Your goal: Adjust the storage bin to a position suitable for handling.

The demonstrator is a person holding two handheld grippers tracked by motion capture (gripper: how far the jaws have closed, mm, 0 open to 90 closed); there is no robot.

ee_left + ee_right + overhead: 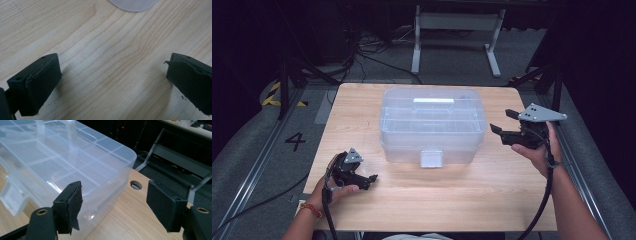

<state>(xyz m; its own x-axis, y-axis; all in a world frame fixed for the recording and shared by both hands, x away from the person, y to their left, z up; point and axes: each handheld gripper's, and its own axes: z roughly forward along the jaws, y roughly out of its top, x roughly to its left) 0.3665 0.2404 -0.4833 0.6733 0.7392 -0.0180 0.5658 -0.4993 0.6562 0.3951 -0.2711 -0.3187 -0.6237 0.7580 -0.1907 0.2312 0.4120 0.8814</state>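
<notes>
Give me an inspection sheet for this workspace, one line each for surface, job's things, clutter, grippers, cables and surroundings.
Surface: light wooden table, with a round cable hole near the box's corner.
Job's things: clear plastic storage box, lid on, handle on top, front latch facing the person.
Clutter: nothing seen.
Grippers: left hand-held gripper open, low over bare wood in front of the box's left corner; right hand-held gripper open, raised beside the box's right end, not touching it.
Cables: one black cable trails from each gripper; more lie on the floor beyond the table.
Surroundings: grey floor marked 4, white desk frame behind.
</notes>
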